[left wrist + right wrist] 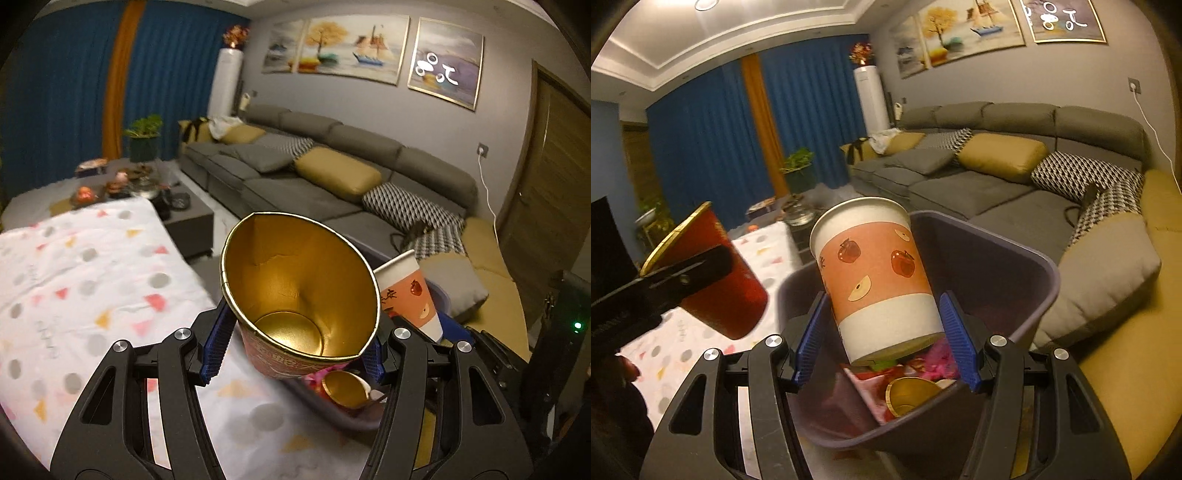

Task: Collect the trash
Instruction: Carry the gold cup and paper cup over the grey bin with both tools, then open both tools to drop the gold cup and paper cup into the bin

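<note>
My left gripper [295, 349] is shut on a red paper cup [299, 295] with a gold inside, its crumpled mouth tilted toward the camera. My right gripper [884, 339] is shut on a white and orange paper cup [879, 280] printed with apples, upright and slightly tilted. Both cups hang over a dark purple trash bin [1015, 258]. In the bin lie a gold lid [908, 395] and pink wrappers [938, 362]. The right wrist view shows the red cup [727, 288] at the left, with a left finger [683, 277] across it. The apple cup [410, 295] stands just right of the red one.
A table with a white spotted cloth [92, 277] lies to the left of the bin. Behind it, a low grey table [122, 181] carries dishes and a plant. A grey sofa [314, 177] with yellow and patterned cushions runs along the wall to the right.
</note>
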Action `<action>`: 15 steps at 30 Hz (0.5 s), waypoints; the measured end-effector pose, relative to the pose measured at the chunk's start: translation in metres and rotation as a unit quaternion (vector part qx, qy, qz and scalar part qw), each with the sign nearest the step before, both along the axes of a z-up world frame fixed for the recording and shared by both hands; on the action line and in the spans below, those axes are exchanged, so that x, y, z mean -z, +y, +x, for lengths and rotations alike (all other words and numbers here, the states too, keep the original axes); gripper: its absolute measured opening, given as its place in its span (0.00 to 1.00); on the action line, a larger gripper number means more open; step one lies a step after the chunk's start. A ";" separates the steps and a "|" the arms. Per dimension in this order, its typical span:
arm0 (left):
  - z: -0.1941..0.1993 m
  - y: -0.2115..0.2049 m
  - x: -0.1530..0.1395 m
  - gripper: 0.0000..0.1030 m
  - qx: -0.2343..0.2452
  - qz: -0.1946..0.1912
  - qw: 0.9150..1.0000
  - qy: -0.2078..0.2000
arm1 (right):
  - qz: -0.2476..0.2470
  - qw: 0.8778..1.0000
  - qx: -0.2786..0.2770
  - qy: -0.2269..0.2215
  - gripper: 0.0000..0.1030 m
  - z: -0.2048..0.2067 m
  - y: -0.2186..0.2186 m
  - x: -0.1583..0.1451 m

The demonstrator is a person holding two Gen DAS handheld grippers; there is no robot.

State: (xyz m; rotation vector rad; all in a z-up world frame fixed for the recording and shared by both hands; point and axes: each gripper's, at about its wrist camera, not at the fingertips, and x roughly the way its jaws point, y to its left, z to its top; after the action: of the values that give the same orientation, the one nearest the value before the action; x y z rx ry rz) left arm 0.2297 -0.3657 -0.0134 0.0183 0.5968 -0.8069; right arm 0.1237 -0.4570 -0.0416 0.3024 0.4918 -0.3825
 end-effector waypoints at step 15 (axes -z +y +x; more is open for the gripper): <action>0.021 -0.021 0.037 0.81 0.039 0.013 0.998 0.050 | -0.033 0.998 0.026 0.036 0.67 -0.001 -0.017 0.023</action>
State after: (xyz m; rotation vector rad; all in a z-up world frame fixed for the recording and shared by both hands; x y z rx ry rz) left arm 0.2504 -0.3872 -0.0501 0.0247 0.7048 -0.8797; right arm 0.1230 -0.4738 -0.0647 0.2384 0.5416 -0.4598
